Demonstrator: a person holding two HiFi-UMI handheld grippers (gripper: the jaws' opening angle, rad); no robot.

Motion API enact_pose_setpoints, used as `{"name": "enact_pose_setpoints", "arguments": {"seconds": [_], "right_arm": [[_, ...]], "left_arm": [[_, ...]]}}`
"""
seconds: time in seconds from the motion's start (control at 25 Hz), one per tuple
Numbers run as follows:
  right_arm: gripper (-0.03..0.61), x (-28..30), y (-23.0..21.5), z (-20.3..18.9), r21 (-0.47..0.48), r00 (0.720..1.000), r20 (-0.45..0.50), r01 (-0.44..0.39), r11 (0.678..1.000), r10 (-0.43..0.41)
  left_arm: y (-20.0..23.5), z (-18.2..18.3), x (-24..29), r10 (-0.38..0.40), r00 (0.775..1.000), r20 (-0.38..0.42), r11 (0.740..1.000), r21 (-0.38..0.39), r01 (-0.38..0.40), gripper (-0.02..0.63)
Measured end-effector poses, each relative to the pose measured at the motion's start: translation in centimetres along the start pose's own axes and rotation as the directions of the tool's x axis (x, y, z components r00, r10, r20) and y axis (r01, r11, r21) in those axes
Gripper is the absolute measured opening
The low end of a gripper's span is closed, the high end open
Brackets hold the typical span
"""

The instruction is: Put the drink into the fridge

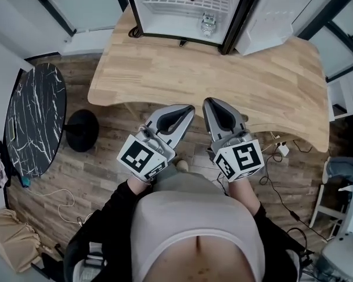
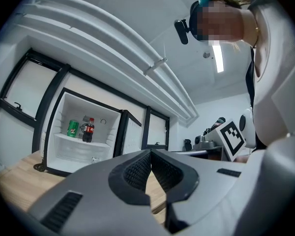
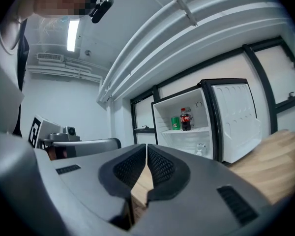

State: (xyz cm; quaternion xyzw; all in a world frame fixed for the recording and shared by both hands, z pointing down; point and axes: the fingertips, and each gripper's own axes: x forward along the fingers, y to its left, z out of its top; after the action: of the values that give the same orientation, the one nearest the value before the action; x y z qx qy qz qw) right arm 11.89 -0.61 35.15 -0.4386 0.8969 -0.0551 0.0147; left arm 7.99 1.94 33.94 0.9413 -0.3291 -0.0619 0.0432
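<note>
Red-labelled dark bottle [image 3: 185,119] beside green can [image 3: 175,123] in open fridge [image 3: 199,116]; print unreadable.

Bright, even light from a ceiling lamp [image 2: 217,58]; shadows soft. Gripper views bulge strongly, corners black; the close jaws look slightly soft.

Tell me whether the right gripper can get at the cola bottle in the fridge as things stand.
Probably yes: the fridge door stands open and nothing on the table blocks the cola bottle; the right gripper is shut, so must open.
</note>
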Motion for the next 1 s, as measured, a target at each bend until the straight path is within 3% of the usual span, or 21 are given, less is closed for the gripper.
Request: {"name": "enact_pose_setpoints", "arguments": {"seconds": [0.48,1.0], "right_arm": [[0.032,-1.6,3.2,-0.9,0.018,1.0,-0.014,-0.016,1.0,0.017],[0.032,-7.1,14.0,-2.3,0.021,1.0,-0.009,0.008,1.0,-0.008]], "left_arm": [[-1.5,0.0,-2.3,-0.028,1.0,-0.004,1.0,-0.009,0.028,0.008],[-6.4,0.2,-13.2,-0.029,1.0,-0.001,0.999,-0.021,0.029,0.008]]}}
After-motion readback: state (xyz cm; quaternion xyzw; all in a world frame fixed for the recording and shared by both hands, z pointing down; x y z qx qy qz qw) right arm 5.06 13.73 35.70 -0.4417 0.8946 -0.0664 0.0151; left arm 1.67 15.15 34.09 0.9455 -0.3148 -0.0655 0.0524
